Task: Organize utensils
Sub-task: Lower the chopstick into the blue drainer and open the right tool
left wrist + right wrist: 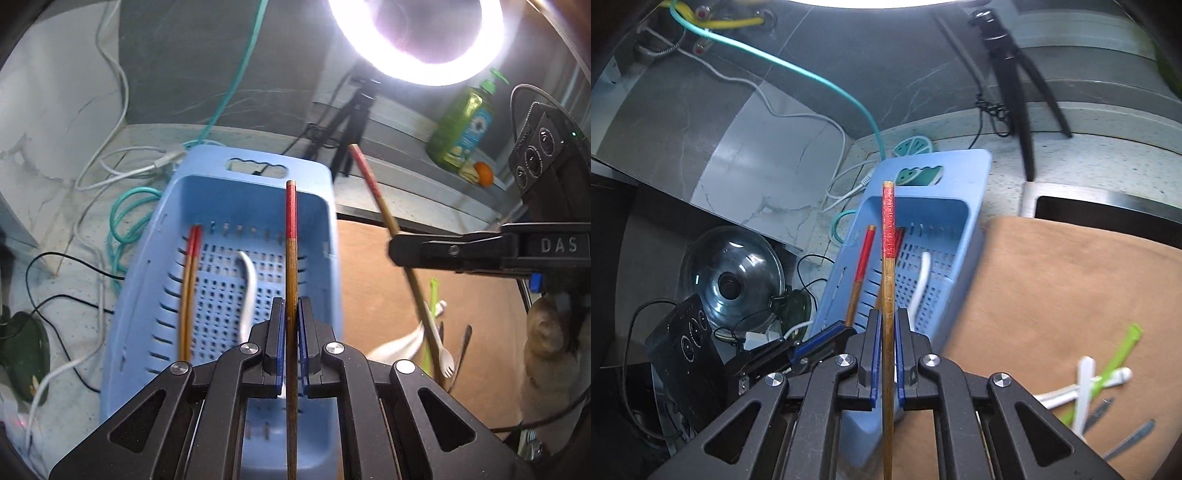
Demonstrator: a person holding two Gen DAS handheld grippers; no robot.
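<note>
Where it sits left, only the right wrist view shows the pot lid (733, 275).

blurred: utensil pile (1097, 387) | cut off: ring light (417, 37) | hidden: basket (221, 206) front

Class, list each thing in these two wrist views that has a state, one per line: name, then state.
left gripper: jaws shut on a chopstick
right gripper: jaws shut on another chopstick
blue basket: holds a chopstick pair and a white utensil
loose utensils: lying crossed on the brown board
ring light: lit
</note>
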